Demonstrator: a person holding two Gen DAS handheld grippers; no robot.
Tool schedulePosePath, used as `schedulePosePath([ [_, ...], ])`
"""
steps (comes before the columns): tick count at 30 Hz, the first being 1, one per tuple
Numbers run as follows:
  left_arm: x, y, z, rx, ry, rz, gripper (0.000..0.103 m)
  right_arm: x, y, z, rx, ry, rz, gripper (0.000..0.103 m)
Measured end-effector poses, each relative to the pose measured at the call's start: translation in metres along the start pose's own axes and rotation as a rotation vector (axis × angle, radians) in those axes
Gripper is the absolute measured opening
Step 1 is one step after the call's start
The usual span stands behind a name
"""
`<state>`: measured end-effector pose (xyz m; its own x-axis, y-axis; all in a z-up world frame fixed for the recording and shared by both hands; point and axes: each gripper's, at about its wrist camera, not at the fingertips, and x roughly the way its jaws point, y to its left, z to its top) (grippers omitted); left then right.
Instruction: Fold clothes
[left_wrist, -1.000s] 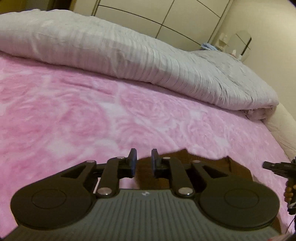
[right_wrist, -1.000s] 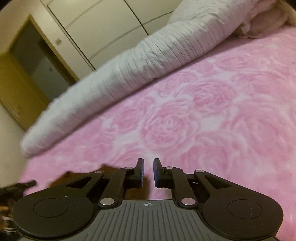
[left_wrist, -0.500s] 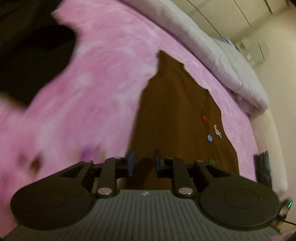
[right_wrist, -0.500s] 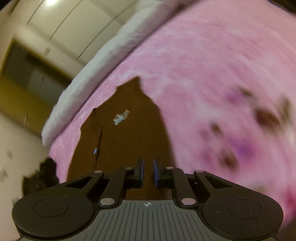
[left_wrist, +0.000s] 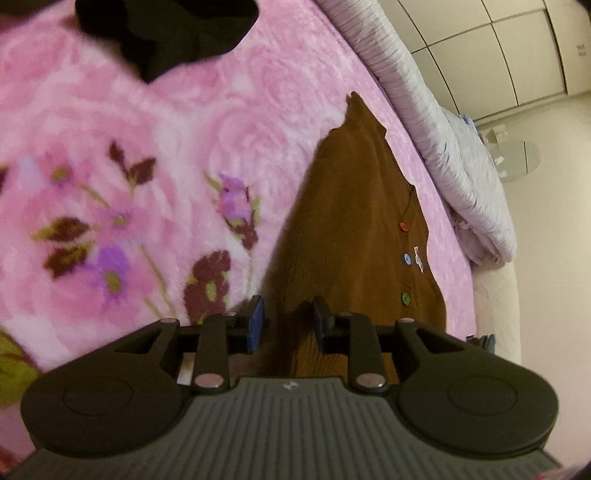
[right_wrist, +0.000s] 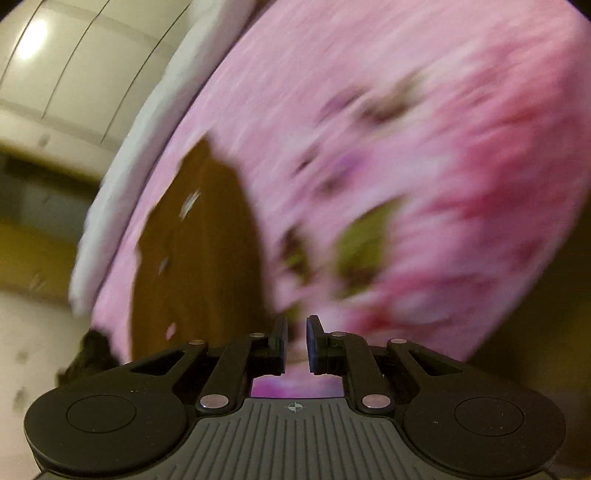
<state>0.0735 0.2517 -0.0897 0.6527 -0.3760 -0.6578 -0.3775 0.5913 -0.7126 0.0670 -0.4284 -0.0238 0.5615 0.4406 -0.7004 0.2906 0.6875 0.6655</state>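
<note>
Change since a second ago: both views swung and rolled from a level look across the bed to a tilted look down at the garment; left jaws parted from a narrow gap to a wider one; right jaws unchanged.
Left gripper (left_wrist: 287, 320): jaws opening, blue pads apart, near edge of the brown fabric lying between and under them, pads not pressing on it.
Right gripper (right_wrist: 295, 341): jaws nearly closed, only a slim gap, nothing between the pads; pink blanket showing through the gap below.
Brown cardigan (left_wrist: 354, 236): spread flat on the blanket, long and narrow in the left view, running from the left gripper away toward the rolled quilt; in the right view blurred, lying left of the gripper.
Buttons: red button (left_wrist: 403, 226), blue button (left_wrist: 407, 259) and green button (left_wrist: 406, 297) in a row along the cardigan's right side, a small white embroidered mark (left_wrist: 419, 259) just beside the blue one.
Pink floral blanket (left_wrist: 147, 184): covering the bed, rose pattern with purple flowers and dark leaves left of the cardigan.
Dark garment (left_wrist: 166, 33): black heap at the top of the left view, well apart from the cardigan.
Striped grey quilt (left_wrist: 454, 147): rolled along the far edge of the bed, beyond the cardigan.
Wardrobe doors (left_wrist: 517, 55): pale panels behind the quilt.
Right view sharpness: heavy motion blur, detail on the blanket unreadable.
</note>
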Motion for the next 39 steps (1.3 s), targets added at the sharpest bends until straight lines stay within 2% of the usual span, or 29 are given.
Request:
schedulePosePath([
  [3,-0.003,-0.009,-0.006,0.037,-0.001,0.010,0.022,-0.054,-0.013,0.003,0.013,-0.137,-0.003,0.012],
  [4,-0.003,-0.011,-0.008,0.053,0.002,0.021,0.022,-0.055,-0.011,0.004,0.003,-0.137,0.027,0.012],
  [6,0.000,-0.016,-0.013,0.079,0.012,0.047,0.022,-0.034,-0.006,0.005,0.008,-0.083,0.108,0.012],
  [9,0.000,-0.015,-0.018,0.071,0.008,0.058,0.023,0.024,-0.006,-0.003,0.051,0.028,0.219,0.012],
  [11,-0.002,-0.012,-0.017,0.061,-0.005,0.070,0.023,0.059,-0.009,-0.007,0.090,0.072,0.240,0.012],
  [14,-0.002,-0.012,-0.016,0.069,-0.004,0.080,0.024,0.090,-0.013,-0.005,0.122,0.096,0.260,0.012],
  [20,0.008,-0.019,-0.015,0.128,-0.011,0.113,0.026,0.107,-0.024,-0.006,0.136,0.109,0.288,0.012],
  [22,0.011,-0.021,-0.018,0.163,-0.023,0.115,0.022,0.108,-0.023,-0.009,0.121,0.101,0.306,0.012],
  [23,0.011,-0.024,-0.018,0.197,-0.025,0.134,0.007,0.109,-0.022,-0.010,0.105,0.099,0.310,0.012],
  [25,0.010,-0.029,-0.019,0.273,-0.027,0.180,0.006,0.107,-0.013,-0.011,0.024,0.092,0.267,0.011],
  [30,0.002,-0.043,-0.021,0.414,-0.047,0.314,0.008,0.086,0.021,-0.016,-0.256,-0.010,-0.014,0.012],
  [32,-0.003,-0.052,-0.027,0.449,-0.051,0.363,0.007,0.078,0.030,-0.020,-0.296,-0.026,-0.093,0.012],
  [35,-0.023,-0.073,-0.044,0.526,-0.091,0.382,0.008,0.055,0.042,-0.027,-0.306,-0.073,-0.132,0.012],
  [39,-0.054,-0.091,-0.064,0.573,-0.164,0.368,0.009,0.022,0.075,-0.049,-0.431,-0.215,-0.140,0.012],
])
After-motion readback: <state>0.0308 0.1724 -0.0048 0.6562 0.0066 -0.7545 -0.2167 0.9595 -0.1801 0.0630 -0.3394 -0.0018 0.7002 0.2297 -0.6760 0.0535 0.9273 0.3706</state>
